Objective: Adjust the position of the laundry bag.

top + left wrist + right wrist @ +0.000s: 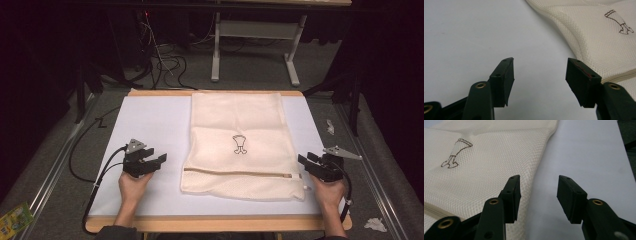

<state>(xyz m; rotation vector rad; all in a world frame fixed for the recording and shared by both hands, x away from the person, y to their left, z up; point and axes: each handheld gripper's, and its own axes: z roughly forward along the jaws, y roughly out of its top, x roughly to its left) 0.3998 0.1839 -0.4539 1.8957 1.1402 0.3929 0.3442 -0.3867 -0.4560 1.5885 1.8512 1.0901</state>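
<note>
Mesh bag lies flat mid-table, zipper along its near edge with the pull toward the right corner. Left claw is wide and empty, apart from the bag's left edge; right claw is wide and empty, just beside the right edge. Likely next is a grasp: bring each claw in low, pinch only the hem, and pin the fabric before working the zipper.

High view dim and soft; white-topped wooden bench is the lit patch, surroundings fall to near black. Cream mesh fabric bag evenly lit, no glare, faint shadow at its edges. Both gripper views brighter; near black jaws slightly blurred, mesh weave sharp.
</note>
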